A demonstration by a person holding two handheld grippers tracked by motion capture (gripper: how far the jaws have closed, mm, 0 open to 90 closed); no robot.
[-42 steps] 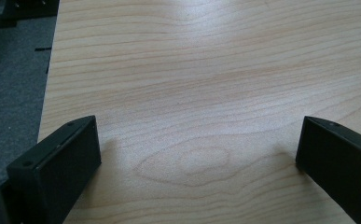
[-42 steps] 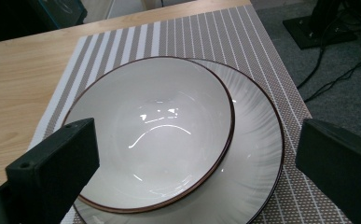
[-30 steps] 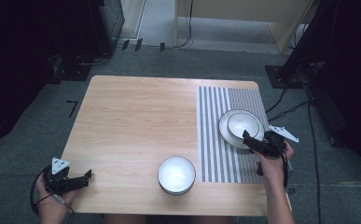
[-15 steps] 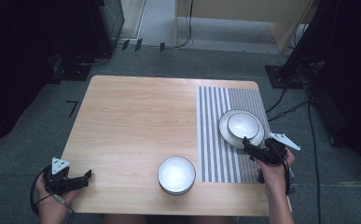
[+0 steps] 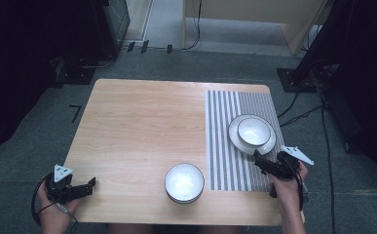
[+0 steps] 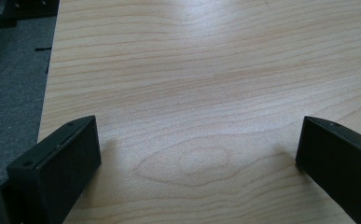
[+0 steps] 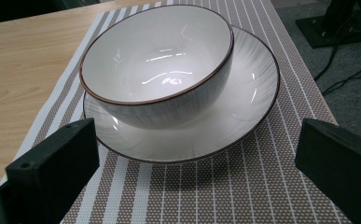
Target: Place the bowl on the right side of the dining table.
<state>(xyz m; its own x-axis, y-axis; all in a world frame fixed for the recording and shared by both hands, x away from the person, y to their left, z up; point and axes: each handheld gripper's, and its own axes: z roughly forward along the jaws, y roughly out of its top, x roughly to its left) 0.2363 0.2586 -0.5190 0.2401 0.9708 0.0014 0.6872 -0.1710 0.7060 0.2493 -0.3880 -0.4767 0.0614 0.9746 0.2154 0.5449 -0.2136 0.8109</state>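
On the striped placemat, at its far right part, sits the plate, and the small bowl stands upright in the middle of that plate; my right gripper hovers over the near right corner of the placemat, just short of the plate's near rim, its jaws spread wide and holding nothing; through the right gripper view I look along those two black jaws at the bowl, white with a thin dark rim, resting on the plate, both apart from my jaws, which stand one to each side of the plate's near edge; left of the placemat, on the bare wood of the table and close to its near edge, stands a second, larger white bowl, just beside the placemat's left border and not touching it; well away from the placemat, at the table's near left corner, my left gripper rests low with its jaws also parted and empty; its own view shows bare wood grain between them.
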